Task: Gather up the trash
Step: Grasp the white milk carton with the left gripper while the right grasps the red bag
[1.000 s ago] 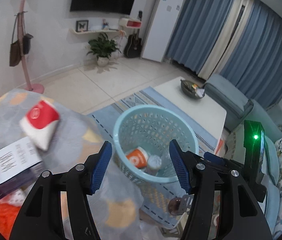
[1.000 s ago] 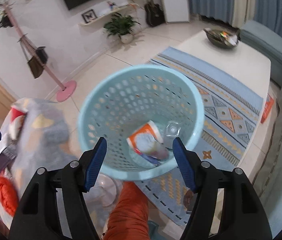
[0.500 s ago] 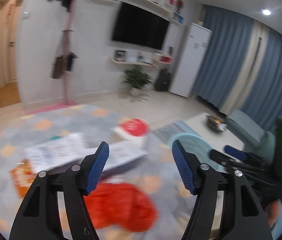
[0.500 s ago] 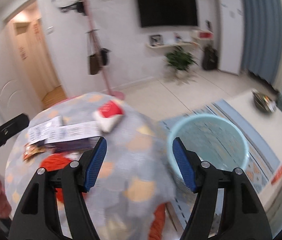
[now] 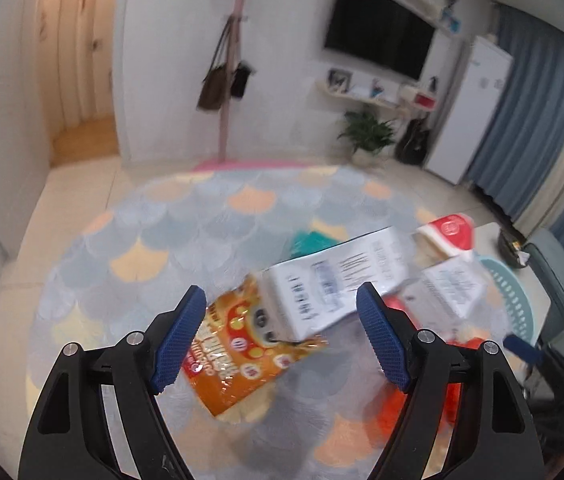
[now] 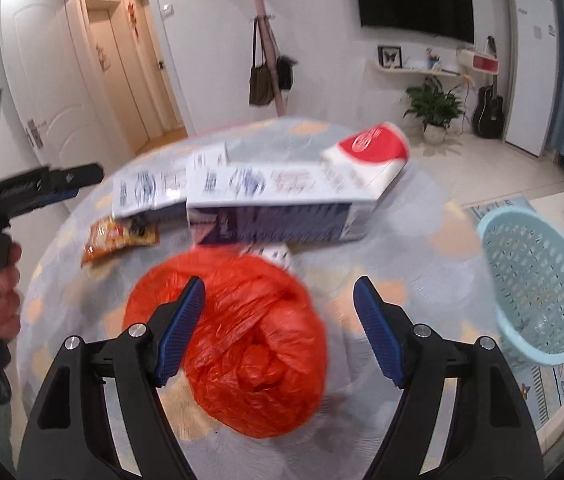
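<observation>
Left gripper [image 5: 282, 336] spread wide above orange snack packet [image 5: 242, 354], gripping nothing. Right gripper [image 6: 278, 328] likewise parted over crumpled red plastic bag [image 6: 250, 340]. Blue basket [image 6: 538, 284] far right, off round table [image 6: 422, 248].

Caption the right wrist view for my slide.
Open right gripper poised over a crumpled orange plastic bag on the scale-patterned tablecloth, pale blue perforated basket waiting at right.

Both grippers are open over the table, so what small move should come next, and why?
Probably lower the right gripper and shut it on the red plastic bag. Its open fingers already frame the crumpled bag, and the blue basket waits just off the table's right edge. The left gripper is likewise lined up on the orange snack packet.
</observation>
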Motion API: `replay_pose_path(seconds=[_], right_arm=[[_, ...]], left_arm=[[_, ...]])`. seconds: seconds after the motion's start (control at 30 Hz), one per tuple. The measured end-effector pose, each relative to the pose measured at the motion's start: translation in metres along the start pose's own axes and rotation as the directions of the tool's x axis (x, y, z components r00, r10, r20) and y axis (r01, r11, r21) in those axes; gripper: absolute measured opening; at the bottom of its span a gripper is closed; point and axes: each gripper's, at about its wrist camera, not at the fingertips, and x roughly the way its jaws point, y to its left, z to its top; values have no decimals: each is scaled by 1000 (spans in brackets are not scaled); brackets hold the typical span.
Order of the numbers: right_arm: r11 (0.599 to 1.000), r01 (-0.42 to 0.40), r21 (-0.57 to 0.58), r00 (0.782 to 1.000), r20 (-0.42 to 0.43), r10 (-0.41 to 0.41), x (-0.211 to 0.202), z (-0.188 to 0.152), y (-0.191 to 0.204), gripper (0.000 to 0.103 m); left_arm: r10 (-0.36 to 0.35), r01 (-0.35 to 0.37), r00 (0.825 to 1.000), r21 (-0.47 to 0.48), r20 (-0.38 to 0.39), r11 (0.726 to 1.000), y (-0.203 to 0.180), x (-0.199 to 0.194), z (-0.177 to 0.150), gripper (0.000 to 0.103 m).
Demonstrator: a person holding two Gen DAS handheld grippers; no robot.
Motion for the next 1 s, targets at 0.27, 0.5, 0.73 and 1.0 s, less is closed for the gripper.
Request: replay_pose_path(seconds=[0.27,0.5,0.73,1.0], right_arm=[[999,-34,18,998,-57,35,10,-7,-4,83],[1000,-27,-3,997,-75,26,13,-9,1,83],[998,-26,-63,996,-84,21,16,-11,12,83],[997,-45,-65,995,-90,39,18,-12,10,83]], left_arm=[[-99,96,992,-43,-78,994,1,32,-14,68],[-232,230,964,-31,-131,973,-19,25,-32,58],[-215,238,964,155,-154,959,-44,-9,-50,66],[-32,65,992,264,-125,962,-57,30,-18,86]])
